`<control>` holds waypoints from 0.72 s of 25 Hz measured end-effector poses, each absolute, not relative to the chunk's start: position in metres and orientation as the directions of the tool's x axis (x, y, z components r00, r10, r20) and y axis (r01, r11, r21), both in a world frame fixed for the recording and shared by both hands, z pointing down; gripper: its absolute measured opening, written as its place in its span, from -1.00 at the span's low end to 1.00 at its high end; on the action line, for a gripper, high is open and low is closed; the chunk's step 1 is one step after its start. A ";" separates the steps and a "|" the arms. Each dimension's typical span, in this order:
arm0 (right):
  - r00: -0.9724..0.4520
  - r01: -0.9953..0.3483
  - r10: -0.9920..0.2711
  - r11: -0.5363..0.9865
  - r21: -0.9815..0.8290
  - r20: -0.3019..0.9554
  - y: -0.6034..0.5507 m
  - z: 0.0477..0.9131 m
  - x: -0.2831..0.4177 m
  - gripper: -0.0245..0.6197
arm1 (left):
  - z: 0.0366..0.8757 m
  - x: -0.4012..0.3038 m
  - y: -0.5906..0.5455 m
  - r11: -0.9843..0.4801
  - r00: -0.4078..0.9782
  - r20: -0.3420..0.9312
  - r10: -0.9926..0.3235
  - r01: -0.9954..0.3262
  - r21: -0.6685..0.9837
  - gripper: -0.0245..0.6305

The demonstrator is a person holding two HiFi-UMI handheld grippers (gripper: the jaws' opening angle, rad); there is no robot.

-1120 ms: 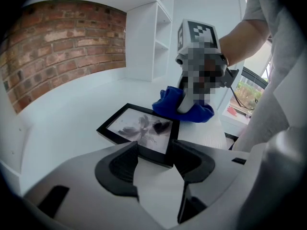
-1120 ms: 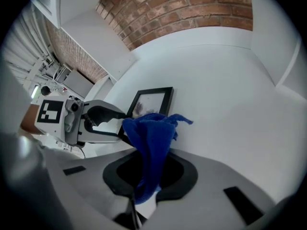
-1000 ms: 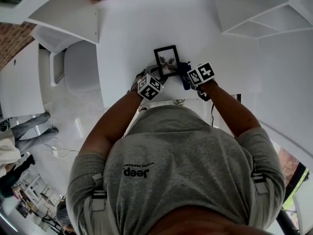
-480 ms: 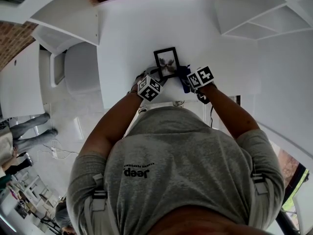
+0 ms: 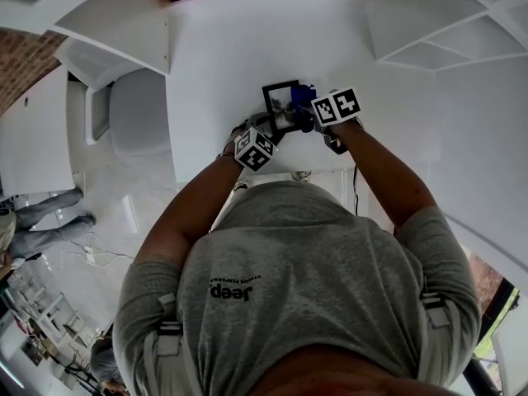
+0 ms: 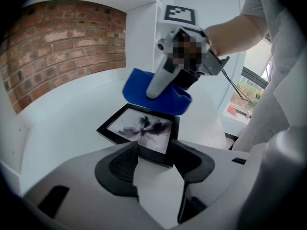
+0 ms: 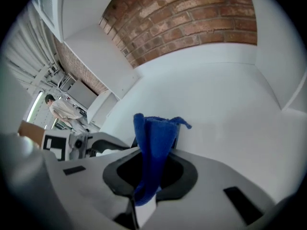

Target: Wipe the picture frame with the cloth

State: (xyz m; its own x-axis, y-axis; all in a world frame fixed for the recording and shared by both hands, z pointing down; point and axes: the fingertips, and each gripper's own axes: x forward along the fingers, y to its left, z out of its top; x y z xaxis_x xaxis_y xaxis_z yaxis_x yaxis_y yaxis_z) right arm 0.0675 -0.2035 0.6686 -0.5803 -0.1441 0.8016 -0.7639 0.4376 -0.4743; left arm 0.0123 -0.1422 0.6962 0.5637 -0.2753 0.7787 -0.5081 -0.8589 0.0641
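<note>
A small black picture frame (image 6: pixel 141 128) with a dark flower print sits on the white table (image 5: pixel 223 48); it also shows in the head view (image 5: pixel 280 104). My left gripper (image 6: pixel 154 153) is shut on the frame's near edge, one jaw on each side. In the right gripper view, my right gripper (image 7: pixel 152 152) is shut on a folded blue cloth (image 7: pixel 153 133) that sticks out past the jaws. Seen from the left gripper, the blue cloth (image 6: pixel 156 96) hangs at the frame's far right corner; touching or just above, I cannot tell.
A brick wall (image 6: pixel 57 47) stands behind the table. White shelves (image 5: pixel 437 23) rise at the right, and a white chair (image 5: pixel 136 114) is at the left. A person (image 7: pixel 60 108) stands far off to the left. A cable (image 5: pixel 356 192) hangs near the table's front edge.
My right gripper has carried the blue cloth away from me, from beside the frame's right edge up to its far right corner. The left gripper and the frame have barely moved.
</note>
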 end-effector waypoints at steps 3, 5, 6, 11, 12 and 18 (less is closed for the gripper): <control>-0.553 -0.784 -0.164 0.435 -0.443 0.817 -0.239 0.677 0.056 -0.75 | 0.697 0.012 -0.142 -0.859 0.562 0.780 -0.275 -0.509 0.064 -0.22; -0.532 -0.799 -0.167 0.424 -0.427 0.830 -0.254 0.686 0.053 -0.75 | 0.697 0.013 -0.142 -0.859 0.562 0.780 -0.275 -0.508 0.064 -0.22; -0.524 -0.807 -0.169 0.412 -0.424 0.835 -0.260 0.690 0.053 -0.75 | 0.697 0.014 -0.142 -0.859 0.562 0.780 -0.275 -0.508 0.064 -0.22; -0.490 -0.823 -0.154 0.406 -0.397 0.858 -0.269 0.697 0.050 -0.75 | 0.696 0.013 -0.143 -0.859 0.566 0.777 -0.277 -0.508 0.064 -0.22; -0.487 -0.823 -0.151 0.409 -0.394 0.860 -0.268 0.697 0.049 -0.75 | 0.696 0.013 -0.142 -0.859 0.566 0.776 -0.277 -0.508 0.064 -0.22; -0.473 -0.827 -0.137 0.409 -0.385 0.870 -0.254 0.698 0.052 -0.75 | 0.697 0.011 -0.141 -0.861 0.566 0.778 -0.272 -0.504 0.066 -0.22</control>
State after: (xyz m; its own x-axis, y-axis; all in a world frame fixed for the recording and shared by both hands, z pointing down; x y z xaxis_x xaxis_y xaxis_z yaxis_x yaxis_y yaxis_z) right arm 0.0518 -0.2544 0.6979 -0.4730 -0.1370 0.8703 -0.8273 0.4088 -0.3853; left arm 0.0110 -0.1414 0.6970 0.5662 -0.2715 0.7783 -0.5043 -0.8610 0.0665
